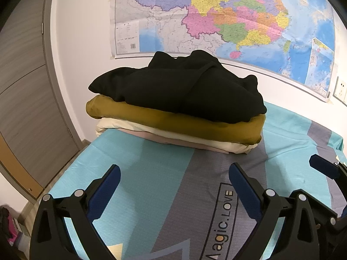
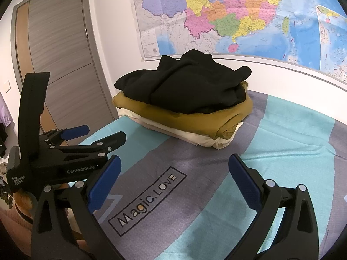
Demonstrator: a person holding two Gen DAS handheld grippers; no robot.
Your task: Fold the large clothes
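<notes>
Both tongs agape; door (image 2: 54,54) whole rightward.

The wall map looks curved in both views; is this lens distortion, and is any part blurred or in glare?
Left wrist view: the wall map bows from fisheye distortion, with dark corners; the black garment is sharp. Right wrist view: the same bending on the map and door; no strong glare, soft even light.

Black left gripper (image 1: 174,179), blue-padded jaws, silver pivot screws, right gripper (image 2: 174,170) alike, white "GenRobot.AI" lettering
</notes>
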